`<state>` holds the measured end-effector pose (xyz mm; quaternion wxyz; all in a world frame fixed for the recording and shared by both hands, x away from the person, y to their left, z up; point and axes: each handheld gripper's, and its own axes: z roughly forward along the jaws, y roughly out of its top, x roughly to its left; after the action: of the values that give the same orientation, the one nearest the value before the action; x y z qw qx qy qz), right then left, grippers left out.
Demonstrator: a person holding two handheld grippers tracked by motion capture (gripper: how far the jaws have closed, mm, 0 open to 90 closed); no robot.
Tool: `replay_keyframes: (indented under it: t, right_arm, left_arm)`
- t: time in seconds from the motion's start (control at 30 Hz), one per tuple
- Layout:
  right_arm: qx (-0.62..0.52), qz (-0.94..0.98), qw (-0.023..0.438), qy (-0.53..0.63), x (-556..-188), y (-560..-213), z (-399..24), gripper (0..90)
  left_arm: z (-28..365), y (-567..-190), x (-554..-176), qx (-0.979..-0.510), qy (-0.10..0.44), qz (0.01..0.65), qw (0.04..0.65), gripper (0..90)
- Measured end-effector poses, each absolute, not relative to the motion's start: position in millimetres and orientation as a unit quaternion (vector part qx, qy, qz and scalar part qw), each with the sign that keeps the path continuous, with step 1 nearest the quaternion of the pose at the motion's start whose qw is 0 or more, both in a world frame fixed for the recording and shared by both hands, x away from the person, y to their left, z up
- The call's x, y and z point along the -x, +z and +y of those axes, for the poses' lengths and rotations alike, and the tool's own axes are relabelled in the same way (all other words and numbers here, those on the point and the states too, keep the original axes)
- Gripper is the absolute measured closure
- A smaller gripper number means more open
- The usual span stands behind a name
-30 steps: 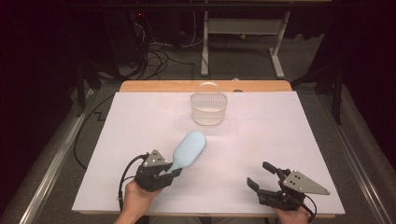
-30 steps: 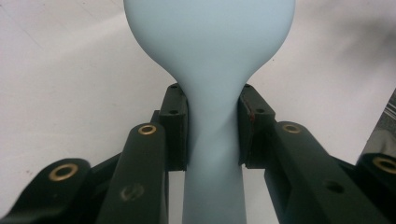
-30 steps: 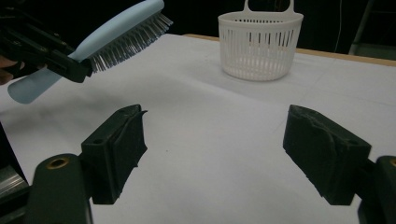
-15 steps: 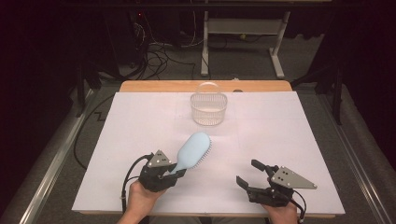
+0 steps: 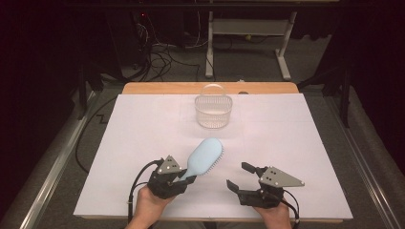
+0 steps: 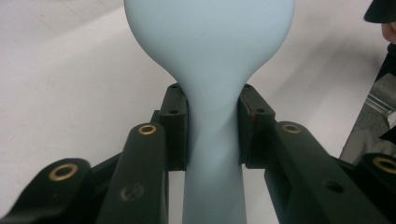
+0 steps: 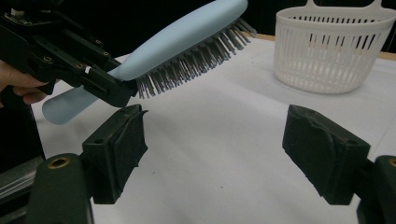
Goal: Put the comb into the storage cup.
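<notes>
Left fingers (image 6: 177,126) clamp the brush (image 5: 206,156) at its neck, head lifted off the surface (image 5: 143,129), bristles down. Since a second ago the brush has barely moved; the right gripper (image 5: 242,177) has slid in toward it, fingers wide. Likely a handover or two-handed carry to the basket (image 5: 213,110), well apart.

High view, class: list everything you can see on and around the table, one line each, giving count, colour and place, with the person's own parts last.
Hairbrush: one, pale blue, near middle, handle clamped in left tool, head lifted.
Basket: one, white, slotted, far middle of the sheet.
Sheet: one, white, covering the table.
Table: one, wooden edge at far side.
Cables: several, dark, floor beyond.
Left tool: one, black, near left.
Right tool: one, black, near right, open.
Hands: two, bottom edge.
</notes>
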<state>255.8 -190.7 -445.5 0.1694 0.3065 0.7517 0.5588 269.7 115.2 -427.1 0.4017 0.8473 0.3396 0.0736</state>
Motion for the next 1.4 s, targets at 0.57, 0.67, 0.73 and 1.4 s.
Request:
replay_keyframes:
  t: [0.57, 0.67, 0.73, 1.4]
  right_arm:
    - [-0.299, 0.757, 0.133, 0.566, -264.3, -449.4, -172.6, 20.8]
    - [-0.301, 0.757, 0.125, 0.566, -265.8, -450.3, -170.2, 20.6]
    - [-0.303, 0.756, 0.121, 0.568, -266.9, -450.9, -169.2, 20.5]
    - [-0.323, 0.742, 0.082, 0.582, -274.7, -449.0, -164.5, 15.6]
  left_arm:
    - [95.7, -427.3, -265.6, -0.861, 0.069, 0.312, 0.397, 67.4]
    - [92.4, -427.7, -264.6, -0.863, 0.070, 0.307, 0.395, 67.3]
    - [90.6, -427.8, -264.0, -0.865, 0.070, 0.304, 0.393, 67.3]
    - [74.0, -427.2, -258.1, -0.874, 0.079, 0.281, 0.389, 67.2]
